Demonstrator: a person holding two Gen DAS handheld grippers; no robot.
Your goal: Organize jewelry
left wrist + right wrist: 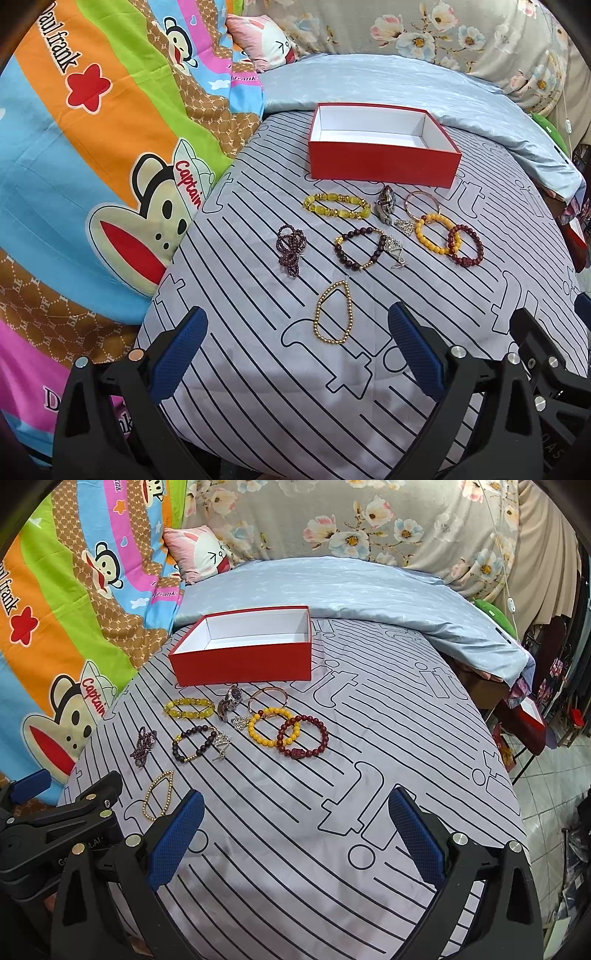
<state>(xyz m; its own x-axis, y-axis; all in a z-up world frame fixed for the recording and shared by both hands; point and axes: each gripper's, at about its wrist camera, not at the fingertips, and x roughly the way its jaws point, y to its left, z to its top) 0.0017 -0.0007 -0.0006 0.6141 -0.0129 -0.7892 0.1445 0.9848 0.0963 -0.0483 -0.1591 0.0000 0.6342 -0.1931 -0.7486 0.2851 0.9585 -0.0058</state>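
**Jewelry laid out before an open box, both grippers empty**

Nearest, the left gripper [297,334] and right gripper [295,814] hover over the grey line-patterned bedsheet [369,775], blue-padded fingers spread wide, holding nothing. Just beyond the left gripper lies a gold-bead chain bracelet [332,314]. Farther on sit a dark purple coiled bead strand [290,245], a dark bead bracelet with silver charms [360,249], an orange bead bracelet [436,234] overlapping a red bead bracelet [466,245], and a yellow bead bracelet [336,205]. Farthest stands the empty, lidless red rectangular cardboard box [382,166].
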